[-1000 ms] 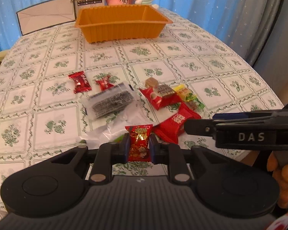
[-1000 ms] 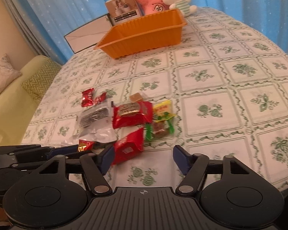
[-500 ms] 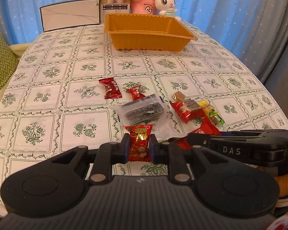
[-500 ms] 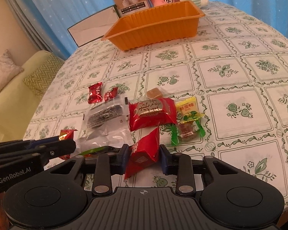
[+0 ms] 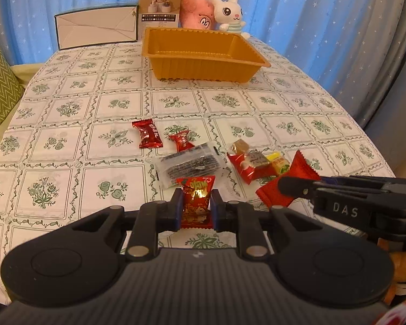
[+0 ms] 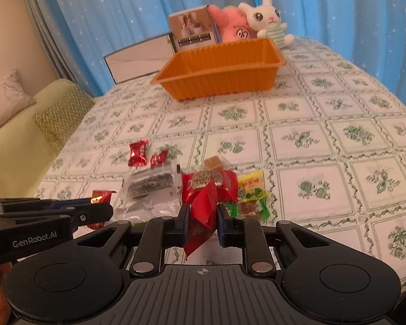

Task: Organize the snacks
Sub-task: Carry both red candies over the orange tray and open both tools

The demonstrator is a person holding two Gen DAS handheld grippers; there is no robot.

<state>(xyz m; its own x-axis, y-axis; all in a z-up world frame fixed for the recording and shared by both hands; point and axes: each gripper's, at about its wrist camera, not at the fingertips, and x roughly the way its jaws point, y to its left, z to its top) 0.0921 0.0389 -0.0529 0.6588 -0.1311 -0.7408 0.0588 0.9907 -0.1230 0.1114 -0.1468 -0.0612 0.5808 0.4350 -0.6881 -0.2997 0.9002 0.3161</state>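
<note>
My left gripper point(image 5: 195, 208) is shut on a small red and gold snack packet point(image 5: 196, 203), held above the tablecloth. In the right wrist view my right gripper point(image 6: 203, 223) is shut on a plain red snack packet point(image 6: 203, 211), lifted off the pile; that packet point(image 5: 284, 187) also shows at the right of the left wrist view. An empty orange tray point(image 5: 203, 51) stands at the far side of the table, and its ribbed wall point(image 6: 222, 75) faces the right camera. Loose snacks lie between: two red candies point(image 5: 147, 136), a clear packet of dark seeds point(image 5: 189, 163), a red pack with a brown sweet point(image 5: 246, 162).
Behind the tray stand a printed box point(image 5: 159, 10), a white envelope box point(image 5: 97, 28), a pink plush point(image 5: 197, 13) and a white rabbit plush point(image 5: 228, 13). Blue curtains hang behind. A sofa with a zigzag cushion point(image 6: 59, 116) is at the left. The table's edge curves away at the right.
My right gripper closed on the plain red packet and lifted it. Both grippers rose a little, so the tray's inside shows more in the left wrist view.
</note>
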